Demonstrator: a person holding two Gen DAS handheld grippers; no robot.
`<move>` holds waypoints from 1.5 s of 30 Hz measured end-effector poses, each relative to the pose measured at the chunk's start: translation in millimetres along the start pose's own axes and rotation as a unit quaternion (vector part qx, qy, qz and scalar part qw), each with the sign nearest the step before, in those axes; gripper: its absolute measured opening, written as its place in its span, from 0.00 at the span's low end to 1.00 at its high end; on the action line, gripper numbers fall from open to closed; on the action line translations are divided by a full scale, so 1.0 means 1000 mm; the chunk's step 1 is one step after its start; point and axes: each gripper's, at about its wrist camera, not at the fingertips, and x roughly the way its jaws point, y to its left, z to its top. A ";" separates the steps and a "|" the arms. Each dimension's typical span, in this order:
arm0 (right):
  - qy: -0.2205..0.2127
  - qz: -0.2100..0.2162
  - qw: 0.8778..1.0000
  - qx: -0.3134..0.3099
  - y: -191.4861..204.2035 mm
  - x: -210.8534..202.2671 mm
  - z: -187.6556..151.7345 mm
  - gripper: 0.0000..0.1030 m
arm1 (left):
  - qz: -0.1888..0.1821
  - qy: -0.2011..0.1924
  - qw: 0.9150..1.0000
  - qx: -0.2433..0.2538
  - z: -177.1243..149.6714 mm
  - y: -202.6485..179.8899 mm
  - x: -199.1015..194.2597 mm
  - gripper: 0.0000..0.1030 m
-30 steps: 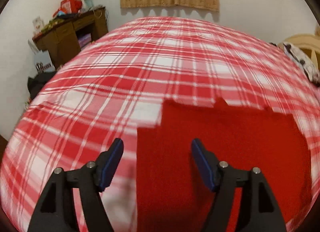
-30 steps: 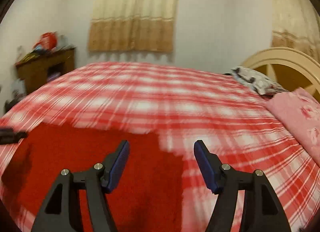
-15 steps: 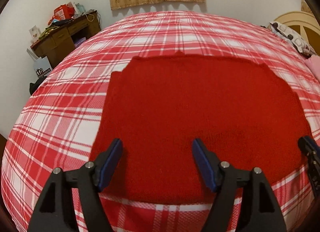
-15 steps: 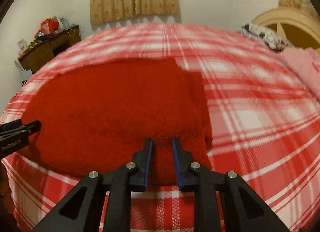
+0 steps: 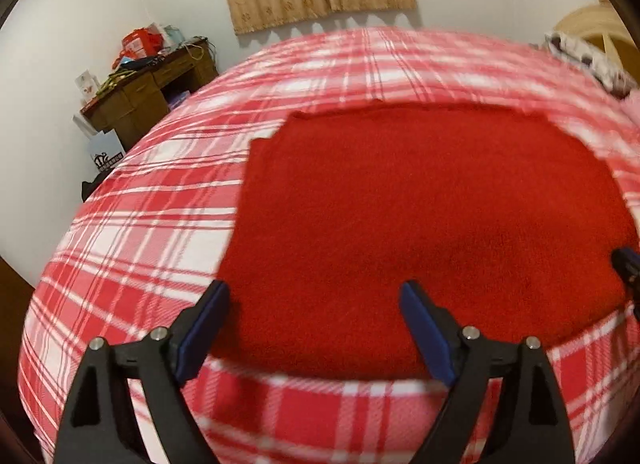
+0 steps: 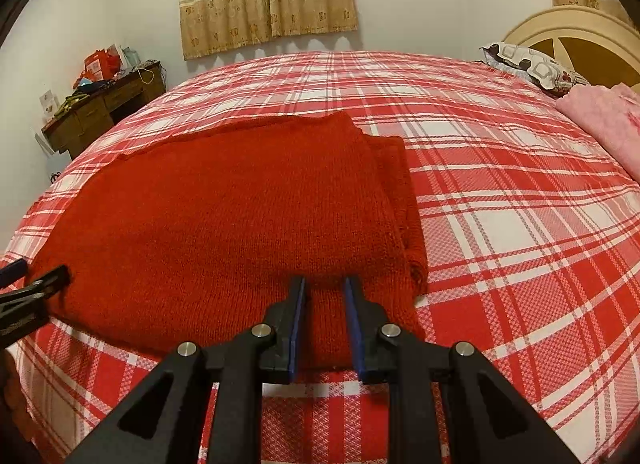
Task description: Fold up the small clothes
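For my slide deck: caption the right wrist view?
Right hand-held gripper nearly shut on the near hem of a red knit garment on a plaid bedspread.

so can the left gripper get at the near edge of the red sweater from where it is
Probably yes. The left gripper is open, its fingers straddling the near hem of the red sweater, which lies flat on the plaid bedspread. Nothing lies between them.

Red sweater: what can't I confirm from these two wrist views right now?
- Red sweater near hem, right wrist view: the right hand-held gripper covers it, so grip on the knit is unconfirmed.
- Left wrist view: motion blur; sweater's right end cut by the frame.
- Left hand-held gripper: contact with the fabric unclear.
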 end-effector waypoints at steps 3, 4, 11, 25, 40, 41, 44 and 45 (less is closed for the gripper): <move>-0.001 0.011 1.000 0.008 -0.005 0.000 0.000 0.20 | -0.035 0.003 0.997 -0.071 -0.005 0.036 -0.002 0.98; -0.002 0.014 1.000 0.011 -0.006 0.000 0.000 0.21 | -0.046 0.007 0.994 -0.098 -0.005 0.048 0.000 0.98; -0.003 0.026 0.999 0.019 -0.009 0.001 0.000 0.21 | -0.072 0.038 0.983 -0.167 0.009 0.074 0.041 0.82; -0.045 0.039 0.997 -0.051 0.041 -0.026 0.023 0.21 | -0.099 0.047 0.982 -0.156 0.041 0.045 0.072 0.82; 0.031 0.169 0.984 -0.037 0.133 0.050 0.038 0.19 | -0.103 0.044 0.981 -0.158 0.043 0.047 0.078 0.73; 0.032 0.171 0.984 -0.035 0.133 0.050 0.039 0.19 | -0.106 0.041 0.981 -0.158 0.043 0.046 0.077 0.69; 0.028 0.173 0.984 -0.032 0.132 0.048 0.036 0.19 | -0.116 0.027 0.979 -0.168 0.043 0.047 0.075 0.50; 0.027 0.169 0.985 -0.036 0.134 0.047 0.035 0.19 | -0.121 0.020 0.977 -0.173 0.043 0.049 0.073 0.42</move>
